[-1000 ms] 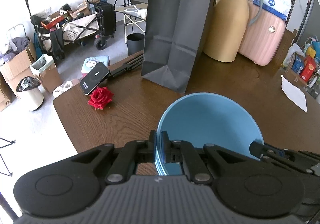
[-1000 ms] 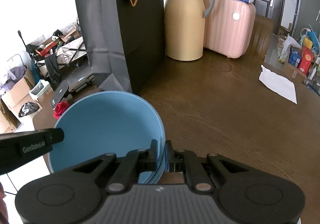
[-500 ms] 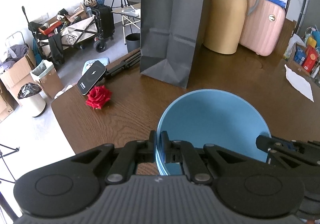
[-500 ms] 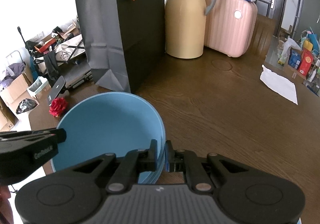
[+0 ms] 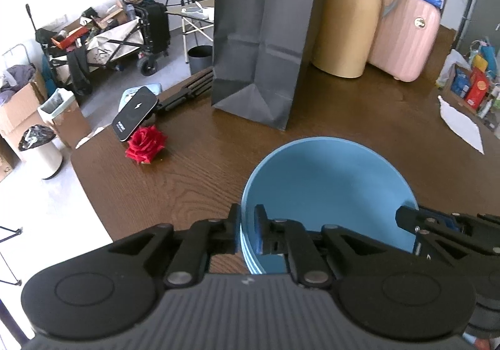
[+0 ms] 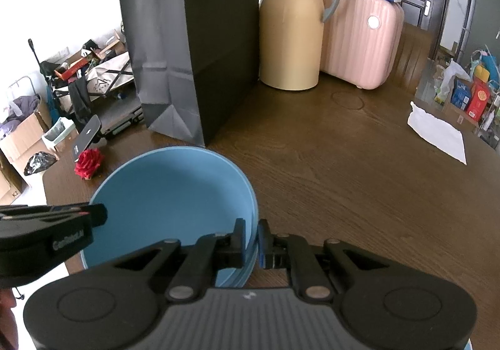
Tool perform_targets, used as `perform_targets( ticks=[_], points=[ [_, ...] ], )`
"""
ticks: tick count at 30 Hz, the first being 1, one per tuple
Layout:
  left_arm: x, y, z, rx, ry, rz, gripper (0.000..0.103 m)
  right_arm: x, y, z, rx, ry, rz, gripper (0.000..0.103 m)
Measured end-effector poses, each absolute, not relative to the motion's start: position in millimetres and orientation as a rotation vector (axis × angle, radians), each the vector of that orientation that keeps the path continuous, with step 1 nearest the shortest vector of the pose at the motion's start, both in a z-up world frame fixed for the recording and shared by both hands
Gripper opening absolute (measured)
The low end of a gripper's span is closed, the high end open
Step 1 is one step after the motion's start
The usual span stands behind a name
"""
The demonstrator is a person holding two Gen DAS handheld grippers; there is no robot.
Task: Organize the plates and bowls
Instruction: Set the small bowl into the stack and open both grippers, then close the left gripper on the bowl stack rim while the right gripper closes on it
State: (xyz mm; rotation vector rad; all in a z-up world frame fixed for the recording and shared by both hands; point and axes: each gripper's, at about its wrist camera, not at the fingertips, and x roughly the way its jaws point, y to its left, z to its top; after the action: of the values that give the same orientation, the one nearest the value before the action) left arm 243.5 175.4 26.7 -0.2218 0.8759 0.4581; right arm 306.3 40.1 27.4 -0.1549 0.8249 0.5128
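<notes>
Blue plates, round, smooth, matte w/ raised rims, stacked; layered edges show at the rim; stack sits near the front edge of a dark wood-grain worktop. Left tongs clamped on the stack's left rim, one finger outside, one inside; right tongs clamped on the right rim the same way; both reach in low from the near side, opposite each other. Behind: creased black paper bag upright; tan jug w/ grey handle beside it; ribbed pink case w/ tissue pack on top. Red rose by a black phone at left; white paper at right; cluttered room w/ boxes, cart, tripod beyond.
</notes>
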Motion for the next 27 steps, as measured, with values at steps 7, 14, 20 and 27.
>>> perform_targets(
  ticks=[7, 14, 20, 27],
  points=[
    [228.0, 183.1, 43.0, -0.273, 0.825, 0.404, 0.054, 295.2, 25.3, 43.1, -0.129, 0.758, 0.52, 0.055],
    [188.8, 193.7, 74.9, -0.278, 0.691, 0.392, 0.103, 272.6, -0.7, 61.0, -0.092, 0.69, 0.513, 0.102],
    [153.2, 192.8, 81.5, -0.264, 0.611, 0.305, 0.103, 251.3, -18.6, 65.2, -0.032, 0.675, 0.529, 0.103],
    [119.8, 180.5, 67.4, -0.203, 0.475, 0.294, 0.103, 219.1, -28.8, 57.2, -0.038, 0.626, 0.53, 0.103]
  ],
)
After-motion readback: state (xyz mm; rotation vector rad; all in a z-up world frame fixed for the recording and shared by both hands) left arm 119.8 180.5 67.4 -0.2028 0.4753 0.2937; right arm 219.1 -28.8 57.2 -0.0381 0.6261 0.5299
